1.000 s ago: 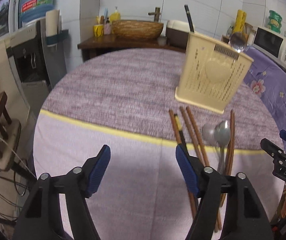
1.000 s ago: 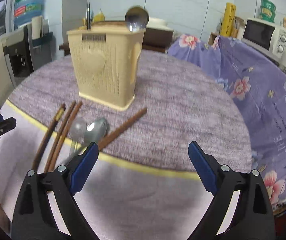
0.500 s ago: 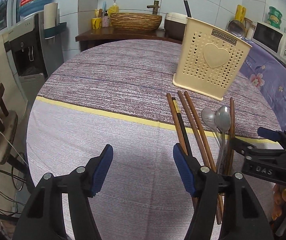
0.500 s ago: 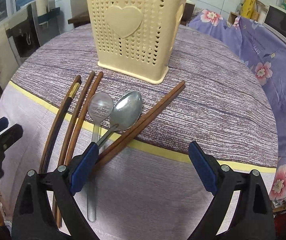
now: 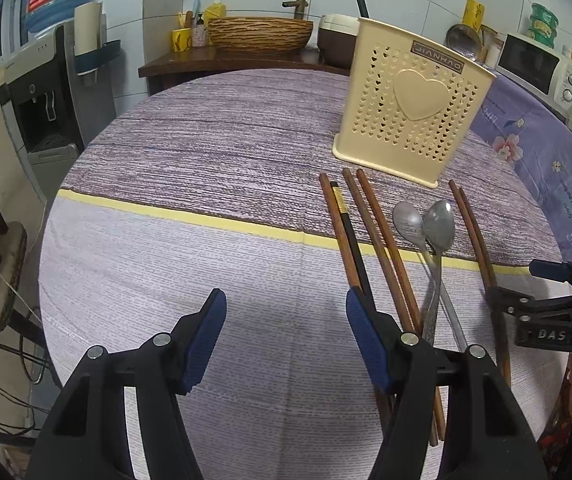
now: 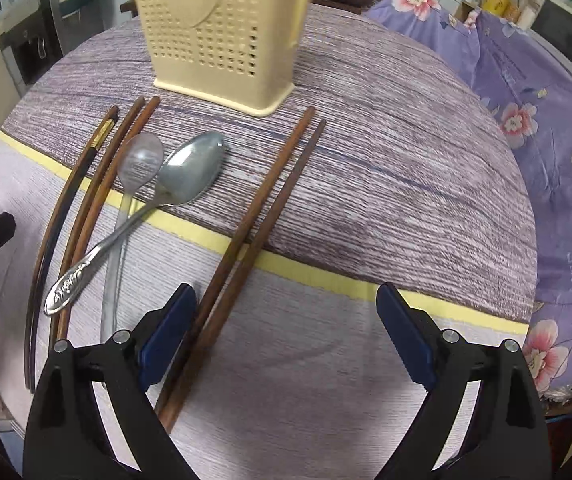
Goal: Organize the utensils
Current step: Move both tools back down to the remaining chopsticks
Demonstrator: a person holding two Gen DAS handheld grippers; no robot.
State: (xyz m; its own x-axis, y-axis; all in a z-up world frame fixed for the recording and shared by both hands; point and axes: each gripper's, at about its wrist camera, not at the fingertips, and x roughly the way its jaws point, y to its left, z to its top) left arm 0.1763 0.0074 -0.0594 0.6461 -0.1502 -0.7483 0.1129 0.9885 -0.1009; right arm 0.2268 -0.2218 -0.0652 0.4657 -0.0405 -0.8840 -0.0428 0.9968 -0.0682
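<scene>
My left gripper (image 5: pixel 286 336) hovers with jaws spread over bare counter (image 5: pixel 213 152). Right of it lie chopsticks (image 5: pixel 382 248) and two spoons (image 6: pixel 189 172) before the cream holder (image 5: pixel 410 108). My right gripper (image 6: pixel 286 336), jaws spread, hovers over one chopstick pair (image 6: pixel 261 208).

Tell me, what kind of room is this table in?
Most likely a home kitchen or dining corner. Behind the round table you can see a microwave, a water dispenser with a big bottle, and a basin with a tap.
</scene>
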